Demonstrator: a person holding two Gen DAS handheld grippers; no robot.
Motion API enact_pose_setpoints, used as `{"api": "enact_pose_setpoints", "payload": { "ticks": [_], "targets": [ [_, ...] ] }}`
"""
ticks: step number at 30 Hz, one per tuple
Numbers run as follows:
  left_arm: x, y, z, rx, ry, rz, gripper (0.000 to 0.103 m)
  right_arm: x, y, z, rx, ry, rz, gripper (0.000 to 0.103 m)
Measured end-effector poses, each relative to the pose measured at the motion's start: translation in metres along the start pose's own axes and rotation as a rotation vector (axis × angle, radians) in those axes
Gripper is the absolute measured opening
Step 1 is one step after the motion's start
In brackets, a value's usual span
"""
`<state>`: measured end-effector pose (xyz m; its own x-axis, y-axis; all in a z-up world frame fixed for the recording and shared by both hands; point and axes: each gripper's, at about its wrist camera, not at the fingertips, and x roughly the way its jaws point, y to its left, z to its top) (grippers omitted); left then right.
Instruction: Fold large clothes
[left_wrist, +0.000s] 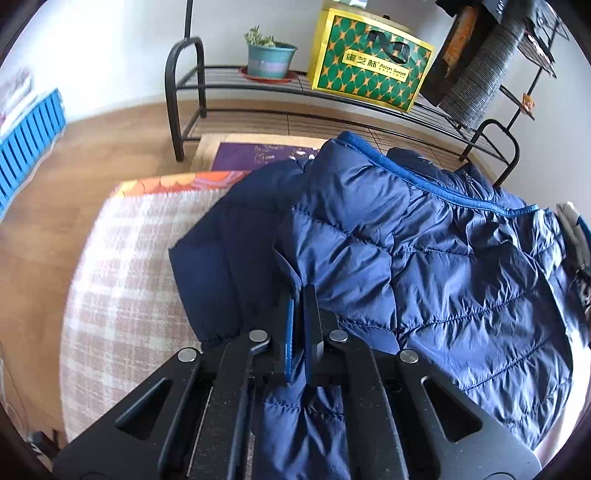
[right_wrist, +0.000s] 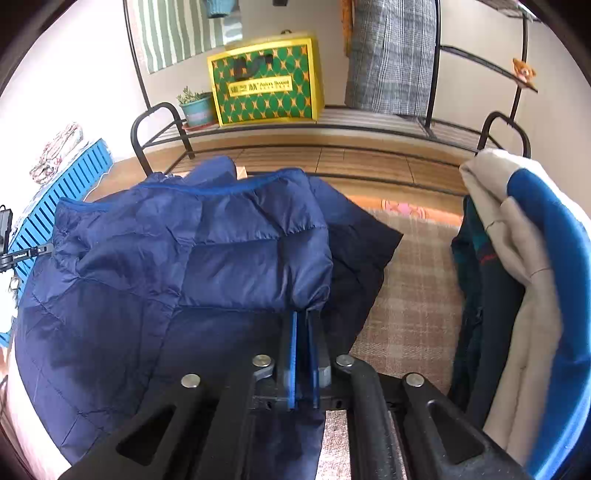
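Note:
A navy blue quilted puffer jacket (left_wrist: 424, 266) lies on a pink and white checked cloth (left_wrist: 125, 280), partly folded over itself. My left gripper (left_wrist: 300, 291) is shut on a fold of the jacket at its left side, and fabric hangs down between the fingers. In the right wrist view the jacket (right_wrist: 155, 258) fills the left and middle. My right gripper (right_wrist: 303, 314) is shut on the jacket's right edge, and a darker part of the jacket lies beyond it on the checked cloth (right_wrist: 413, 295).
A black metal rack (left_wrist: 184, 96) stands behind, holding a potted plant (left_wrist: 267, 55) and a green and yellow box (left_wrist: 369, 62). A blue slatted crate (left_wrist: 29, 147) sits at left. A blue tub (right_wrist: 554, 280) with several other clothes stands at right.

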<state>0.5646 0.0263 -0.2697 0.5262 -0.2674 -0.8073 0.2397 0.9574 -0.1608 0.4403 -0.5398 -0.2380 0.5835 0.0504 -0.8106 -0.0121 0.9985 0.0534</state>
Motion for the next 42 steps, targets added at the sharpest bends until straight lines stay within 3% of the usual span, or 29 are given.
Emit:
{"api": "enact_pose_setpoints", "payload": {
  "ticks": [6,13,16,20,22,23,24,25,26,27,29,31,34,36,38,42],
  "targets": [
    [-0.021,-0.004,0.009,-0.005,-0.083,0.047,0.0,-0.022,0.009,0.009,-0.041,-0.061,-0.064,0.0],
    [-0.031,-0.004,0.045,-0.036,-0.178,0.08,0.0,-0.035,0.011,0.047,-0.041,-0.166,-0.152,0.0],
    [-0.01,0.0,0.058,-0.08,-0.159,0.104,0.0,-0.019,0.004,0.062,-0.004,-0.157,-0.178,0.0],
    [0.028,-0.009,0.065,-0.06,-0.104,0.209,0.001,0.021,0.003,0.073,-0.005,-0.092,-0.259,0.0],
    [0.045,-0.013,0.064,-0.054,-0.055,0.268,0.009,0.041,0.004,0.072,-0.007,-0.036,-0.294,0.0],
    [0.047,-0.013,0.064,-0.051,-0.053,0.282,0.009,0.05,0.006,0.07,-0.017,-0.009,-0.325,0.0],
    [0.045,-0.015,0.065,-0.047,-0.057,0.296,0.015,0.055,0.006,0.069,-0.025,0.01,-0.337,0.0],
    [0.039,-0.015,0.066,-0.047,-0.07,0.313,0.021,0.057,0.005,0.068,-0.027,0.024,-0.347,0.006],
    [0.032,-0.014,0.065,-0.049,-0.089,0.324,0.022,0.054,0.003,0.067,-0.013,0.023,-0.355,0.02],
    [0.021,-0.014,0.066,-0.044,-0.114,0.331,0.022,0.046,0.001,0.064,0.003,0.005,-0.352,0.025],
    [-0.008,-0.015,0.064,-0.058,-0.171,0.299,0.022,0.024,-0.004,0.058,0.029,-0.04,-0.32,0.028],
    [-0.034,-0.025,0.06,-0.058,-0.198,0.201,0.024,0.0,-0.007,0.046,0.062,-0.075,-0.294,0.031],
    [-0.056,-0.069,0.049,0.033,-0.197,0.08,0.032,-0.039,-0.007,0.014,0.147,-0.097,-0.162,0.034],
    [-0.055,-0.106,0.044,0.116,-0.179,0.03,0.034,-0.06,-0.005,-0.014,0.191,-0.089,-0.096,0.042],
    [-0.042,-0.145,0.044,0.179,-0.142,-0.039,0.034,-0.073,0.0,-0.044,0.226,-0.075,-0.064,0.058],
    [-0.003,-0.195,0.052,0.221,-0.099,-0.038,0.034,-0.077,0.008,-0.096,0.307,0.007,-0.033,0.064]
  ]
}}
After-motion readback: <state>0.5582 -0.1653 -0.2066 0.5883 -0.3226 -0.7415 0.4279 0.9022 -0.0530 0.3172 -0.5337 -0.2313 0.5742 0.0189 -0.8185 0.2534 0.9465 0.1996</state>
